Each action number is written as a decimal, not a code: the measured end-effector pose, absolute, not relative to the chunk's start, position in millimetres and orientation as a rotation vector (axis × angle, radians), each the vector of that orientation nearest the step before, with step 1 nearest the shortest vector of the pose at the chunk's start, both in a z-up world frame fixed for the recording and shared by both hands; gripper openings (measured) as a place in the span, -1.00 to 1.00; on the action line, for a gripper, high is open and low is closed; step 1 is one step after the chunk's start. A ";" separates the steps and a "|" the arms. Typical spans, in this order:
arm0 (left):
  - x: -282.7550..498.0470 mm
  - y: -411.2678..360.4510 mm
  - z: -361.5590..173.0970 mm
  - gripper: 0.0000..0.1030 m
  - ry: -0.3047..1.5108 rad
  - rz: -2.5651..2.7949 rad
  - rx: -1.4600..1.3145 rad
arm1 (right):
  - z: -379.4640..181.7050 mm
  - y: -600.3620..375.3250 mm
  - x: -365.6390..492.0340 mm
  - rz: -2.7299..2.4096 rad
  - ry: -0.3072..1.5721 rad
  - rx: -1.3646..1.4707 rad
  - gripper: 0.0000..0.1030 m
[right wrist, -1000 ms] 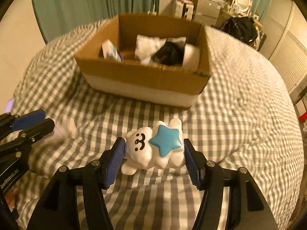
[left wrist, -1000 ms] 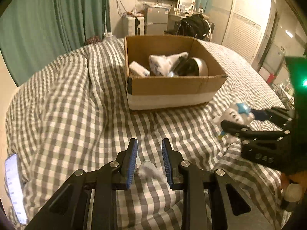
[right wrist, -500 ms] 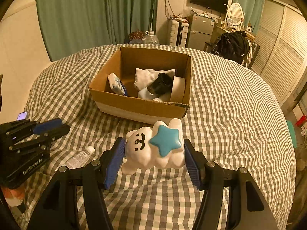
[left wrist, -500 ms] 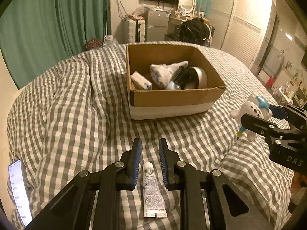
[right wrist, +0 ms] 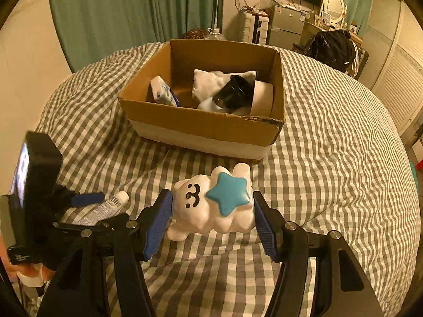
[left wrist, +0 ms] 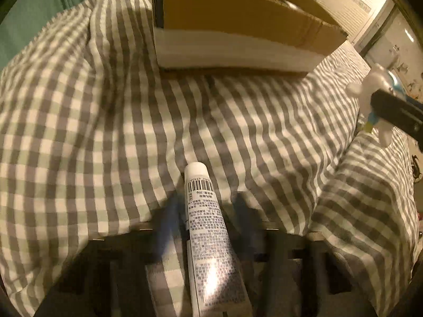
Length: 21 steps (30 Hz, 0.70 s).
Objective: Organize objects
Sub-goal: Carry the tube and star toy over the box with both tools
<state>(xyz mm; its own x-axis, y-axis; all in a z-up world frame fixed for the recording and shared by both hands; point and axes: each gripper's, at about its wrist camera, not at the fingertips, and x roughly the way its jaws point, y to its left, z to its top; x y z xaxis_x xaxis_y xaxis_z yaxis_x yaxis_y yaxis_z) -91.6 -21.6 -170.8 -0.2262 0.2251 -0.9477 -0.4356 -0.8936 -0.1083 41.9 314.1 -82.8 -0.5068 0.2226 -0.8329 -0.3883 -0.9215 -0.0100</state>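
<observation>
Only readable stuff is on the white tube (left wrist: 208, 227), lower middle of the left wrist view: a barcode, "20g" under it, rest too blurry.

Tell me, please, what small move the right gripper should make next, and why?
Probably carry forward and over the cardboard box, then release. The right gripper already clamps the cloud toy above the checked bedspread, and the open box sits just ahead.
</observation>
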 end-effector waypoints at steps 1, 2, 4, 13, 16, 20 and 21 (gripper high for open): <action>-92.1 -22.7 -170.4 -0.46 0.239 2.160 -1.625 | -82.8 315.7 41.9 2.442 0.256 -1.313 0.17; -92.1 -22.9 -168.8 -0.53 0.238 2.160 -1.621 | -82.8 317.1 42.0 2.440 0.257 -1.311 0.17; -91.8 -24.9 -159.0 -0.53 0.217 2.173 -1.593 | -81.5 318.8 42.0 2.440 0.256 -1.305 0.17; -112.4 -23.0 -46.5 -0.53 0.092 2.322 -1.260 | -45.6 329.7 40.1 2.491 0.245 -1.193 0.17; -130.0 -8.2 -11.9 -0.53 0.095 2.330 -1.159 | -23.6 336.6 31.5 2.532 0.245 -1.137 0.17; -157.0 13.5 7.7 -0.53 0.157 2.390 -1.076 | -4.7 348.6 10.6 2.562 0.229 -1.090 0.17; -163.8 17.5 7.3 -0.53 0.164 2.397 -1.071 | -3.0 352.0 3.9 2.568 0.231 -1.086 0.17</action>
<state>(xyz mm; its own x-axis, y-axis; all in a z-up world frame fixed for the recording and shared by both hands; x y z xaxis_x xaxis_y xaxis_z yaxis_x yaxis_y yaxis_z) -163.8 17.5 7.3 -0.5622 0.3981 -0.7249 -0.4932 -0.8650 -0.0925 3.9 352.0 -3.0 -0.6489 0.2477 -0.7195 -0.3720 -0.9281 0.0159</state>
